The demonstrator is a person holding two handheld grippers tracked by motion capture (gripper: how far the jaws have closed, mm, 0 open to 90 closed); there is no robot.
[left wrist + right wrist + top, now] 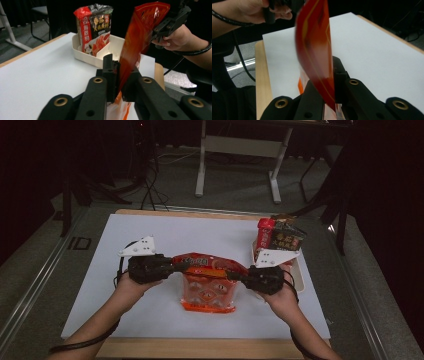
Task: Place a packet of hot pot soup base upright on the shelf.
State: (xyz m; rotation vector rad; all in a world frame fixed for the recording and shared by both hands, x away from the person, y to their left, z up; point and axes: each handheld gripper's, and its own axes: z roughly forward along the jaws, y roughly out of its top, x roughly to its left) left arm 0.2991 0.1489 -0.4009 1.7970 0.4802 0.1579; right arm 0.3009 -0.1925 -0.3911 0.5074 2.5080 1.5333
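Red pouch (207,282) at centre of frame, held over worktop (150,240). Left hand-held gripper (172,264) clamped on one top corner, right hand-held gripper (239,276) clamped on other. Looks light, floppy, slippery film; top seam seems the best grip.

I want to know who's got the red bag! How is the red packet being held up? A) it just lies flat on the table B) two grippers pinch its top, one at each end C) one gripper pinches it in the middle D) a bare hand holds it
B: the left gripper and the right gripper each clamp one end of the red packet's top edge.
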